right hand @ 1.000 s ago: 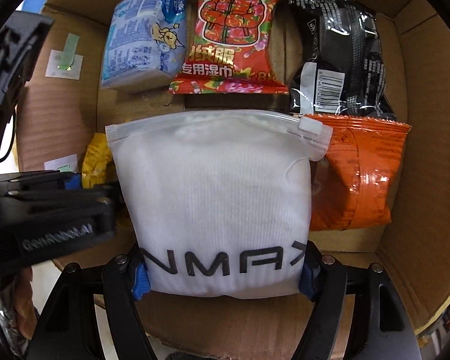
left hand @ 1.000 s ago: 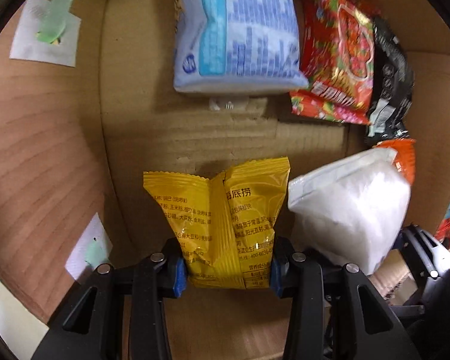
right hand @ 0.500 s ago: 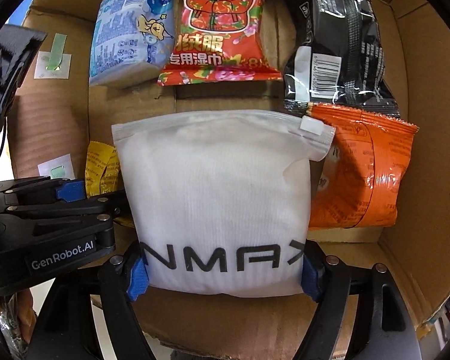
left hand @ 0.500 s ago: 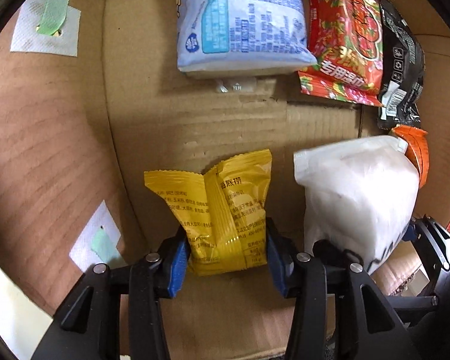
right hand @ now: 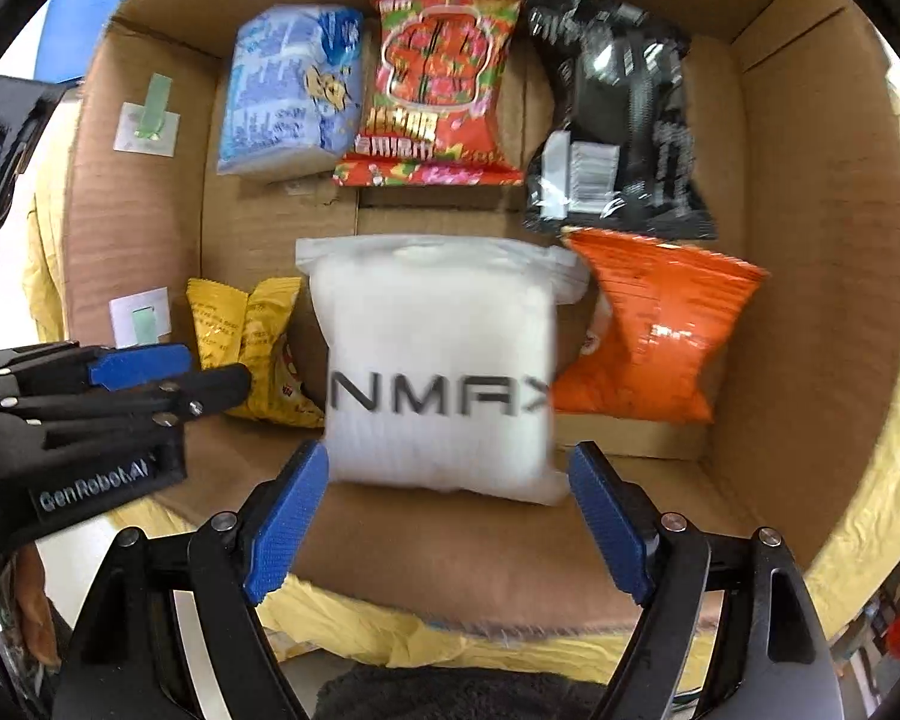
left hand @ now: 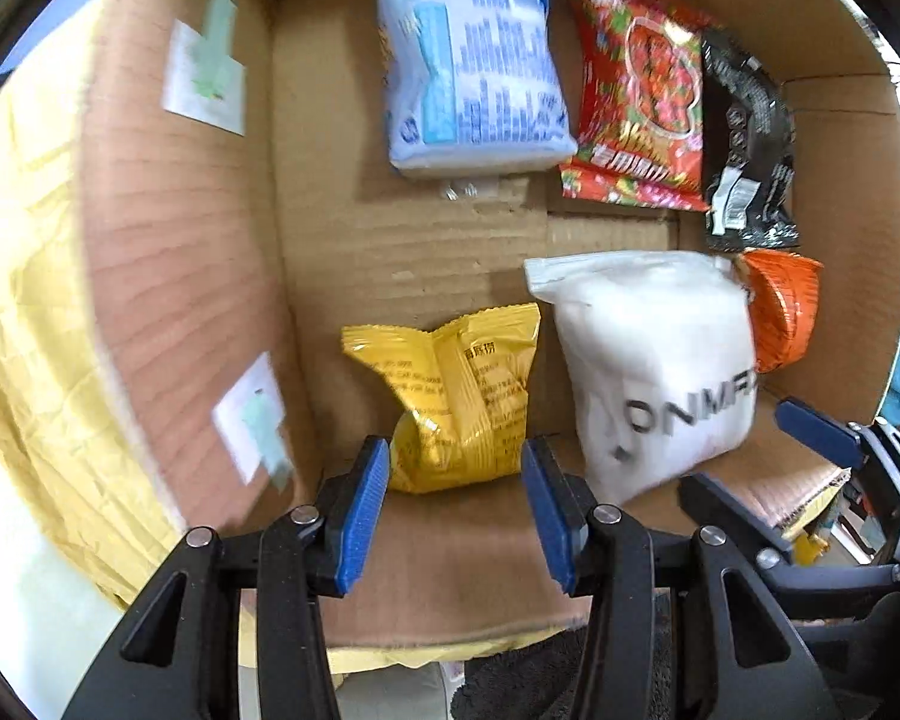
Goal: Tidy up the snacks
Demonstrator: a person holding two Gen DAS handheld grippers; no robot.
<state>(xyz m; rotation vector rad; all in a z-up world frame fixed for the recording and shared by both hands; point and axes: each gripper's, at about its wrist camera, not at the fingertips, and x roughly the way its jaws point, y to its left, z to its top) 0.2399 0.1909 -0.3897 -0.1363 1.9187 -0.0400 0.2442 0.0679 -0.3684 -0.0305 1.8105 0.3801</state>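
Observation:
A yellow snack packet (left hand: pixel 459 396) lies on the floor of a cardboard box (left hand: pixel 390 252), front left. My left gripper (left hand: pixel 455 492) is open just behind it, its blue pads apart from the packet. Beside it lies a white zip pouch (right hand: pixel 438 360) lettered NMAX. My right gripper (right hand: pixel 447 504) is open at the pouch's near end, holding nothing. In the right wrist view the yellow packet (right hand: pixel 252 342) shows left of the pouch, with the left gripper (right hand: pixel 168 378) beside it.
Along the back wall lie a blue-white pack (right hand: pixel 288 90), a red packet (right hand: pixel 438 90) and a black packet (right hand: pixel 618 120). An orange packet (right hand: pixel 648 330) sits right of the pouch. Yellow paper (left hand: pixel 24 300) surrounds the box. Box walls rise on all sides.
Both grippers have opened and drawn back toward the box's near edge. The yellow packet and the white pouch now lie free on the box floor.

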